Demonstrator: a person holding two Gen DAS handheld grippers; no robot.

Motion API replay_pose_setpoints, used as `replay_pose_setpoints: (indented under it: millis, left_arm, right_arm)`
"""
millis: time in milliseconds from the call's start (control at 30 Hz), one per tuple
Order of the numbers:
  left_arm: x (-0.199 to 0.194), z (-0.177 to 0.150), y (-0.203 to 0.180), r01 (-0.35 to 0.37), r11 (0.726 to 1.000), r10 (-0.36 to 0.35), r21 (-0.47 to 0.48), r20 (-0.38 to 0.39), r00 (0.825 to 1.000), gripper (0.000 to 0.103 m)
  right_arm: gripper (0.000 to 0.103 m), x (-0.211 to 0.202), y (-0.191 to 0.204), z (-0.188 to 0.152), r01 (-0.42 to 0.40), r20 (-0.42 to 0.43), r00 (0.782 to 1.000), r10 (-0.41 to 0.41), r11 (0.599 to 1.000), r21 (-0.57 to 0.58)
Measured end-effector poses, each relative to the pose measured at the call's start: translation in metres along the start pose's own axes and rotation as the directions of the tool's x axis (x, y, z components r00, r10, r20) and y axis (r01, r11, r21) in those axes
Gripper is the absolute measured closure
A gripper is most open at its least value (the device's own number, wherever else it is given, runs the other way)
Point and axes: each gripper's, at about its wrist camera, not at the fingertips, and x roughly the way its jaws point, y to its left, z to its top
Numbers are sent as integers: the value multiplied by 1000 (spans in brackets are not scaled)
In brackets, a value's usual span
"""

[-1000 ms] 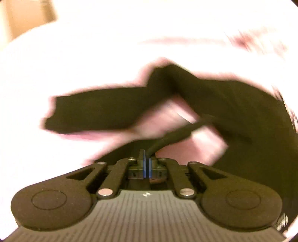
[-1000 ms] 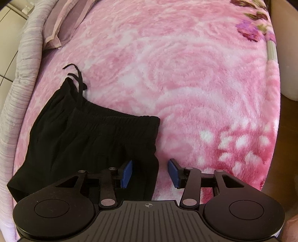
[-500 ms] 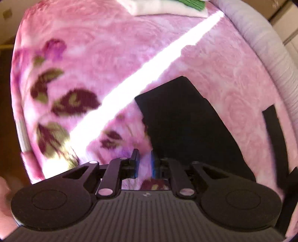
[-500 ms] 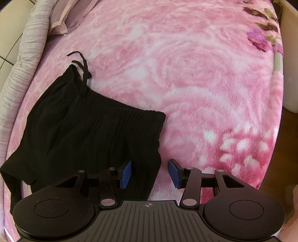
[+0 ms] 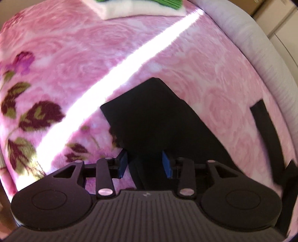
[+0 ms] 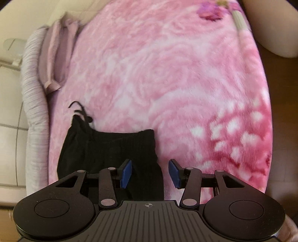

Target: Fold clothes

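On the left side, the left tool (image 5: 144, 163) is seen pointing steeply down at a bed covered by a pink floral blanket (image 5: 78, 61). Its jaws are opening, and the blue pads (image 5: 123, 163) stand apart on either side of black cloth without pressing on it, so the cloth is released. This cloth belongs to the black garment (image 5: 154, 119), which is laid flat on the blanket and reaches from between the pads toward the far middle, ending in a squared corner. A bright strip of sunlight (image 5: 130, 61) is cast diagonally across the blanket just beyond that corner. At the far edge, a folded white item (image 5: 141, 11) with a green item (image 5: 167, 2) on it is seen. A separate black strip (image 5: 266, 130) lies to the right, near the pale grey bed edge (image 5: 260, 46).

On the right side, the right tool (image 6: 150, 173) is held with its jaws wide apart and nothing gripped. The garment's gathered waistband and drawstring (image 6: 80, 111) are seen at its near left, with the cloth's right edge lying between the pads. A mauve pillow (image 6: 55, 55) is seen at the far left.
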Motion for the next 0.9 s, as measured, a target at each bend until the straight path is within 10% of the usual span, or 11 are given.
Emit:
replay_pose_setpoints:
  millis: [167,267,300,400,900]
  left_arm:
    - [-1,-6,-9,-26,998,25,63,12,1000,70]
    - [1,-6,-17,-46,987,44,153,16,999,99]
    - [1,-6,-19,-39,982,37,183,16,999,99]
    - [-8,-10,-28,-68,969,59,235,47,997,101]
    - [-42,-61,-1,-133,921,133,367,24,991,95]
  right_arm:
    - [50,7,6,2,-13,-9,1000,12,995,-99]
    - [51,18,12,1,24,13,1000,-21,982,-187]
    - [83,20,17,2,38,20,999,-34,972,-230]
    - [92,18,31,4,83,31,997,-77,926,-368]
    - [84,4,12,38,213,-3,973,-231,904,-372]
